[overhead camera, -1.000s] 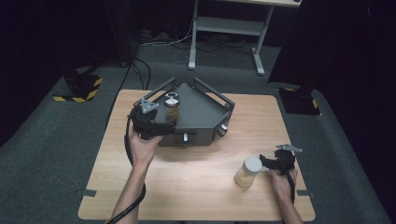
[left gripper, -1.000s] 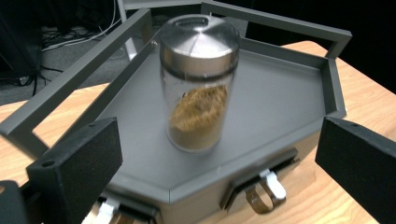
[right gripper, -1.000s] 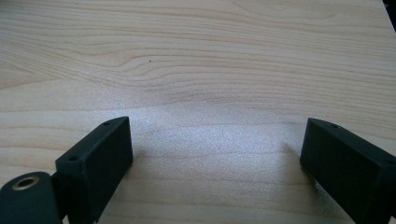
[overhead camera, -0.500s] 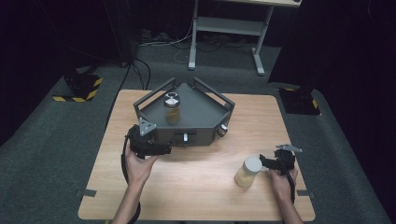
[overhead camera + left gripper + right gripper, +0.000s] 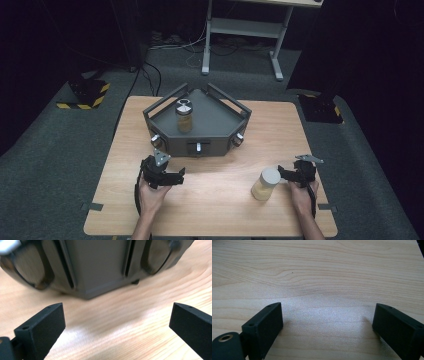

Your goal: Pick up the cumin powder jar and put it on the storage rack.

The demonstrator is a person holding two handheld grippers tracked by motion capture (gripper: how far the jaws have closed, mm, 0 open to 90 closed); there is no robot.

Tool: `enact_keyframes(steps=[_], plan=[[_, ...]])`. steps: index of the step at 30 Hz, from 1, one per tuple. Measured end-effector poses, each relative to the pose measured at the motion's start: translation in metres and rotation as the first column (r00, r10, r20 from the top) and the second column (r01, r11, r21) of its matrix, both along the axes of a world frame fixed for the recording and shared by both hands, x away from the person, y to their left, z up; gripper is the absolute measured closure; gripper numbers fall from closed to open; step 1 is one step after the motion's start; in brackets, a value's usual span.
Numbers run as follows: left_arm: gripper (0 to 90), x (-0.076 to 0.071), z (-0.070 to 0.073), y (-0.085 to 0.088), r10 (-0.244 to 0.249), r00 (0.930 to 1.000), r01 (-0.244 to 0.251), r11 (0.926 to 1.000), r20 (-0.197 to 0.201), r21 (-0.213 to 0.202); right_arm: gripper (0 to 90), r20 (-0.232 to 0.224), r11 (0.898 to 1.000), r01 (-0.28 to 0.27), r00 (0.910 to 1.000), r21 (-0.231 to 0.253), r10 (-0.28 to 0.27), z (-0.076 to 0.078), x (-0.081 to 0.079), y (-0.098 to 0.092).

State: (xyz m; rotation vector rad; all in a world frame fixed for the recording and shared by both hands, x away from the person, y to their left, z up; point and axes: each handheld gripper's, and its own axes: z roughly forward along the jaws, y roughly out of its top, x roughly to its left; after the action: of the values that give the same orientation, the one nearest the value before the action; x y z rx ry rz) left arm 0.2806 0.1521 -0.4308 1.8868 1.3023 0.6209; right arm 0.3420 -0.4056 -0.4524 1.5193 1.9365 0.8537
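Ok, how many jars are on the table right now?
2. One jar stands on the grey tray; the other jar stands on the table beside the right gripper.

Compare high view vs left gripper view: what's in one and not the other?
High view alone: a jar standing in the grey tray, a second jar on the table by the right gripper, both hands, the floor and a stand behind. Left gripper view alone: a close look along the left gripper, jaws wide apart with nothing between them. Both: the tray's front wall with its knobs and the wooden table.
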Motion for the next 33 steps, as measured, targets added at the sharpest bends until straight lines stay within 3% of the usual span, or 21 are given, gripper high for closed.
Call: enact_keyframes(steps=[7,13,19,24,29,33], plan=[[0.3,0.005,-0.023,-0.006,0.018,0.9995,-0.017,0.9997,-0.025,0.017,9.0,0.0,1.0,0.001,1.0,-0.003,-0.001,0.0,0.0,0.001],[0.3,0.011,-0.031,-0.01,0.031,0.9986,-0.029,0.999,-0.042,0.034,9.0,0.0,1.0,0.002,1.0,-0.003,-0.002,0.0,0.0,0.001],[0.4,0.014,-0.032,-0.013,0.037,0.9983,-0.034,0.9983,-0.046,0.047,9.0,0.0,1.0,0.001,1.0,-0.004,-0.001,0.0,0.0,0.001],[0.4,0.016,-0.029,-0.019,0.041,0.9971,-0.035,0.9954,-0.065,0.09,9.1,0.002,1.0,-0.002,1.0,-0.005,0.002,0.0,0.0,0.001],[0.4,0.02,-0.029,-0.014,0.062,0.9941,-0.057,0.9967,-0.089,0.058,9.3,0.002,1.0,-0.009,1.0,-0.005,0.009,0.0,0.0,0.0],[0.5,0.02,-0.029,-0.014,0.06,0.9942,-0.055,0.9969,-0.09,0.057,9.3,0.002,1.0,-0.009,1.0,-0.005,0.009,0.0,0.0,0.0]])
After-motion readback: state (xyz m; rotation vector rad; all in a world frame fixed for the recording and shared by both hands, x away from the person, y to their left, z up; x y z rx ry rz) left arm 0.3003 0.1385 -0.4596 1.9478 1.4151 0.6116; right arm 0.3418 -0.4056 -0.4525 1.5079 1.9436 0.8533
